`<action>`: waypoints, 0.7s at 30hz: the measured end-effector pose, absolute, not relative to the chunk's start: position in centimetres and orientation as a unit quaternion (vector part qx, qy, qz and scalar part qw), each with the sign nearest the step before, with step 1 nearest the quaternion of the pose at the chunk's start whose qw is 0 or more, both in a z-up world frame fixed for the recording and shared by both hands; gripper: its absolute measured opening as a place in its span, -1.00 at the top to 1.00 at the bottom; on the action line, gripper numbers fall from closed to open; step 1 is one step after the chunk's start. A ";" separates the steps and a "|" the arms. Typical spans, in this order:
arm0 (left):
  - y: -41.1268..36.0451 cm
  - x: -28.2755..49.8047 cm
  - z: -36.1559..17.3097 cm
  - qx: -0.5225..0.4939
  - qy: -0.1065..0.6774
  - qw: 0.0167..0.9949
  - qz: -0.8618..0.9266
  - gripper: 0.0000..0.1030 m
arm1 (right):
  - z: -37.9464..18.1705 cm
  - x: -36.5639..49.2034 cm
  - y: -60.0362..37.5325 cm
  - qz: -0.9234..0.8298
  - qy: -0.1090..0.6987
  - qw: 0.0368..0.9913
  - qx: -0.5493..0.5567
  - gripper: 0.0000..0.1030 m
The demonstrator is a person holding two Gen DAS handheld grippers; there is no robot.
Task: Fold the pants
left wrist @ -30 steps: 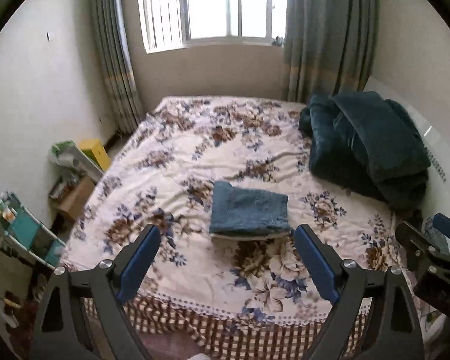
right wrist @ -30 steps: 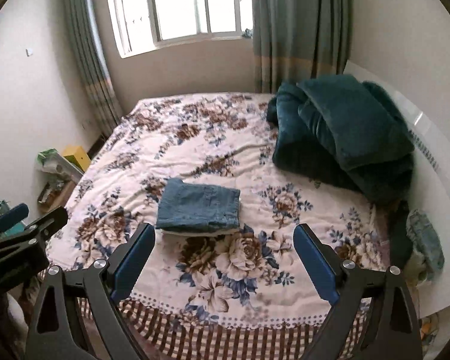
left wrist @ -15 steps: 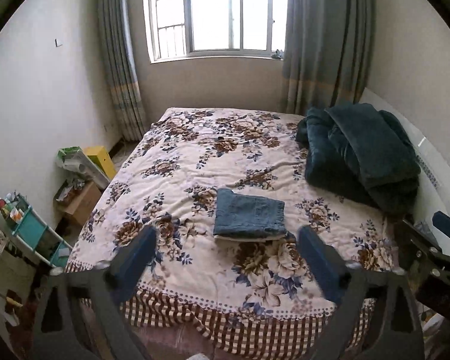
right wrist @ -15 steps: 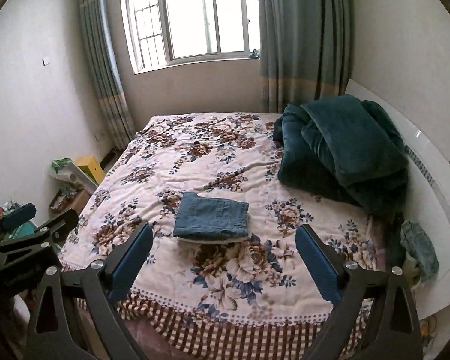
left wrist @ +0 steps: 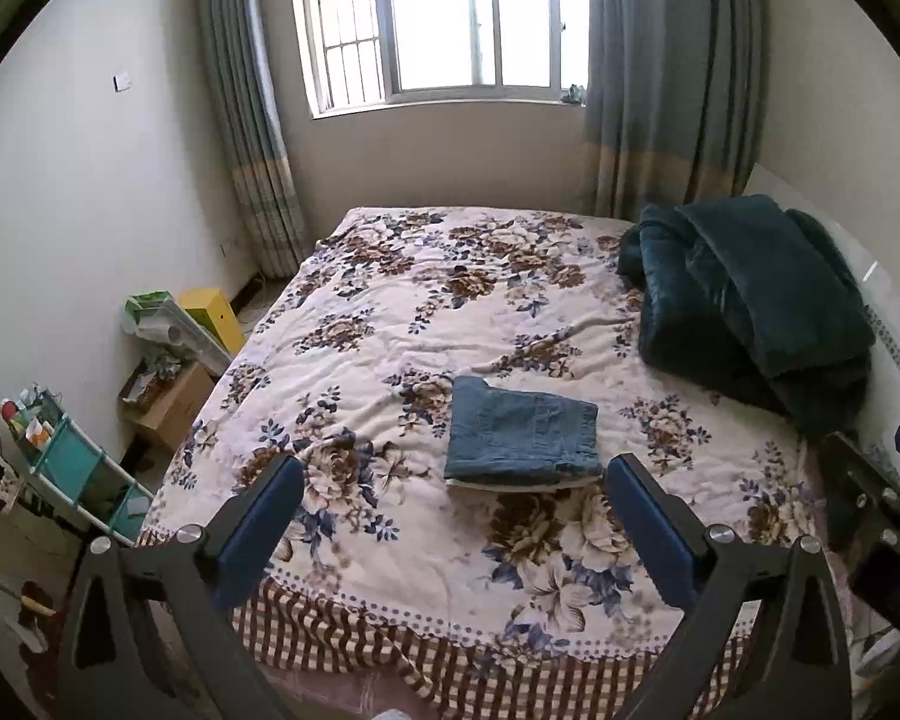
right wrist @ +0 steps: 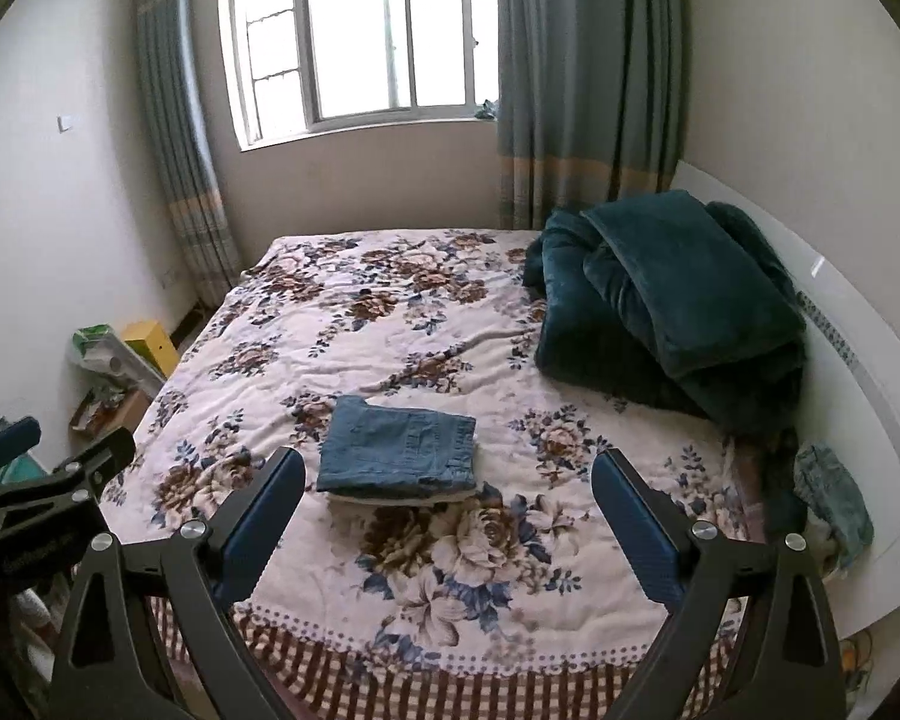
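The pants lie folded into a flat blue rectangle on the bed, a little toward the near edge and about in the middle of its width. Under the fold a thin pale layer shows along the near side. The cover of the bed is cream with brown and blue flowers, and a checked brown strip hangs over the near edge.

The left claw is released: both blue pads stand wide apart, one at each side of the view, and nothing is between them. Its jaws have just been opening to this width. It hangs over the near edge of the bed, apart from the pants, which appear beyond it and nearer to its right pad. The right claw is released too, with wide jaws and nothing gripped. It also stays above the near edge, and the pants lie beyond it, closer to its left pad, without touching.

Each claw is partly seen in the view of the other one, at the side border.

A dark green blanket is piled at the right side of the bed, against a white headboard. Behind the bed there is a bright window with grey-blue curtains. On the floor at the left stand a yellow box, a cardboard box and a small teal shelf.
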State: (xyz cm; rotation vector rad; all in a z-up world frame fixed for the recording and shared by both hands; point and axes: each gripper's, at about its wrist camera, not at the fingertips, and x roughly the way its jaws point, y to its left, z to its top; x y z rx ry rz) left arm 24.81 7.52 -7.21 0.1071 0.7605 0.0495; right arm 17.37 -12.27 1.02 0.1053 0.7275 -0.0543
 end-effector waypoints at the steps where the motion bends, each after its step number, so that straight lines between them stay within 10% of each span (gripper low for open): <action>1: 7.5 25.3 -7.7 0.053 0.375 0.925 0.025 -1.00 | 0.6 18.1 -12.4 -0.031 0.358 0.932 0.052 -0.91; 21: 6.5 30.7 -13.8 0.068 0.415 0.907 0.009 -1.00 | -8.8 25.8 -13.6 -0.045 0.405 0.912 0.052 -0.94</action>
